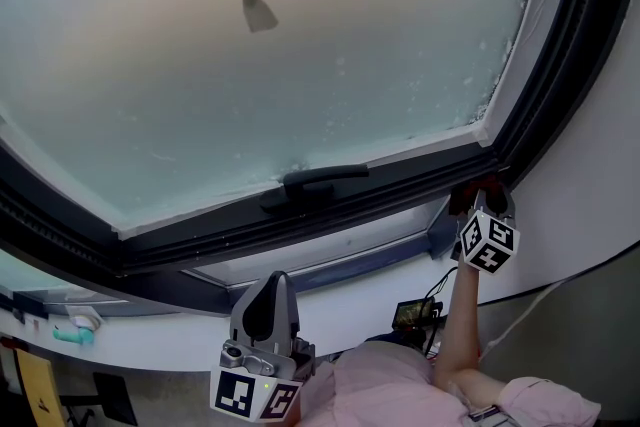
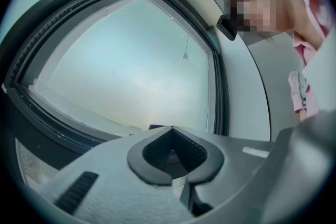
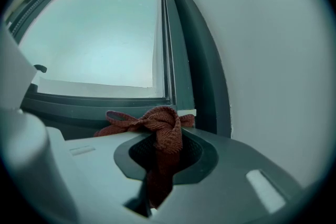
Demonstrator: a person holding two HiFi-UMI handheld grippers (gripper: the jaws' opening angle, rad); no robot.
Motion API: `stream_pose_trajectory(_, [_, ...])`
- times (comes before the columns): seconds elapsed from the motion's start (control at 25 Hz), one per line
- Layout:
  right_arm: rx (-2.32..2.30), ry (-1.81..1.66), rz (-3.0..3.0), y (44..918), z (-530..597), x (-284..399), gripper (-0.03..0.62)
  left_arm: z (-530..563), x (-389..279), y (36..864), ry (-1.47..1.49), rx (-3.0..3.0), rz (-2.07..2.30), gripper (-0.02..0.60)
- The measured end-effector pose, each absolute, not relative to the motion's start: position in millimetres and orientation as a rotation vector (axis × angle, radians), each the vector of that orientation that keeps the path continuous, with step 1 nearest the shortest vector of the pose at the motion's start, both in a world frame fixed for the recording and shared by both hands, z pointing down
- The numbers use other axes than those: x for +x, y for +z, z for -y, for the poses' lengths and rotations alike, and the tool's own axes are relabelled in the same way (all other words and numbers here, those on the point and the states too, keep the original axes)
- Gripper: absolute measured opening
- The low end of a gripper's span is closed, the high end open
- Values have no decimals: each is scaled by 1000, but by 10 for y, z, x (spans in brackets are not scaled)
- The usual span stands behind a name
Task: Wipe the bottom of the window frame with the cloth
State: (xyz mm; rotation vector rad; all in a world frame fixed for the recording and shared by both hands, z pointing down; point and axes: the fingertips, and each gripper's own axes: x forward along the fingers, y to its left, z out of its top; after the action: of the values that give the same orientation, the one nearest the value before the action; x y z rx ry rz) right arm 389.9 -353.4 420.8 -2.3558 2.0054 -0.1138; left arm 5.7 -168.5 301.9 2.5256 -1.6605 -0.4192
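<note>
A reddish-brown cloth (image 3: 160,131) is bunched and pinched between the jaws of my right gripper (image 3: 164,150). In the head view the right gripper (image 1: 481,194) is raised to the lower right corner of the dark window frame (image 1: 400,177), and the cloth (image 1: 463,199) touches the frame's bottom rail there. In the right gripper view the bottom rail (image 3: 100,104) runs off to the left. My left gripper (image 1: 269,283) hangs low, below the frame, with its jaws shut and nothing between them (image 2: 170,136).
A black window handle (image 1: 325,180) sits mid-rail on the bottom rail. A pull cord with a tag (image 1: 258,12) hangs in front of the frosted glass. The white wall (image 1: 590,195) meets the frame on the right. A cable (image 1: 520,315) and a small black device (image 1: 413,314) lie below.
</note>
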Motion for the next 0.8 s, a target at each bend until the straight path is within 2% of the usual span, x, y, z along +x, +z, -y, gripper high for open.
stream_pose_trajectory(0.8, [-2349,-143,-2047,4199,3579,4042,51,1594,161,2917,-428,2517,1705,-3])
